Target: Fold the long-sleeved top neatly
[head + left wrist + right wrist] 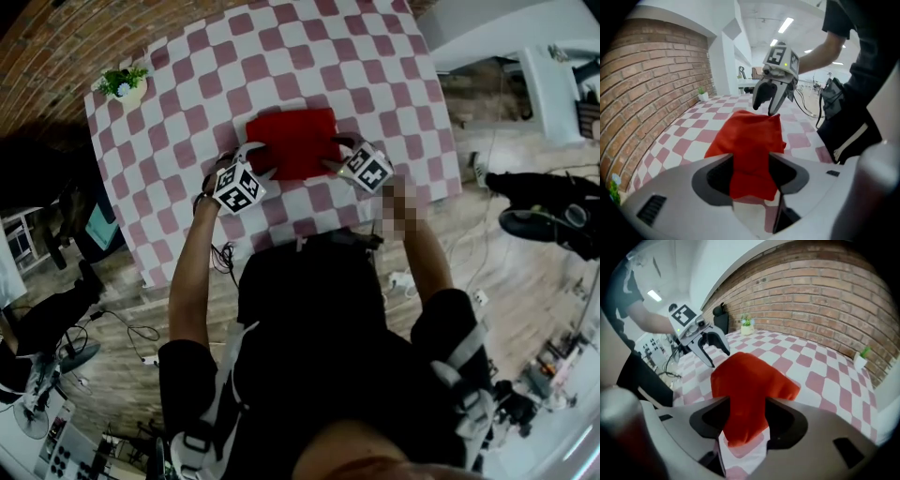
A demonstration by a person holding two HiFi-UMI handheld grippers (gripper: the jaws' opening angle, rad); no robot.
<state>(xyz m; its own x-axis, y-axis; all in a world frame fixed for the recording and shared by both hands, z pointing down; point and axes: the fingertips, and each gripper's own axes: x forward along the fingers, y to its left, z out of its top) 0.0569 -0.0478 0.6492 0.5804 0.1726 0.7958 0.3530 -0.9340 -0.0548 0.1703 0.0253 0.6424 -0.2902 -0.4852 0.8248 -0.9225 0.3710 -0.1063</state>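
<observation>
The red long-sleeved top (295, 141) lies folded into a small rectangle in the middle of the red-and-white checked table (187, 112). My left gripper (255, 161) is at its near left corner, with its jaws spread. My right gripper (336, 155) is at the near right corner, also spread. In the left gripper view the red top (747, 136) runs between my open jaws, and the right gripper (768, 107) stands open over the far corner. In the right gripper view a corner of the top (745, 380) lies between the jaws, and the left gripper (716, 355) is open beside the cloth.
A small potted plant (125, 86) stands at the table's far left corner. The table's near edge (281, 246) runs just in front of the person. A brick wall (825, 301) runs behind the table. Cables and a fan (66, 356) lie on the wooden floor.
</observation>
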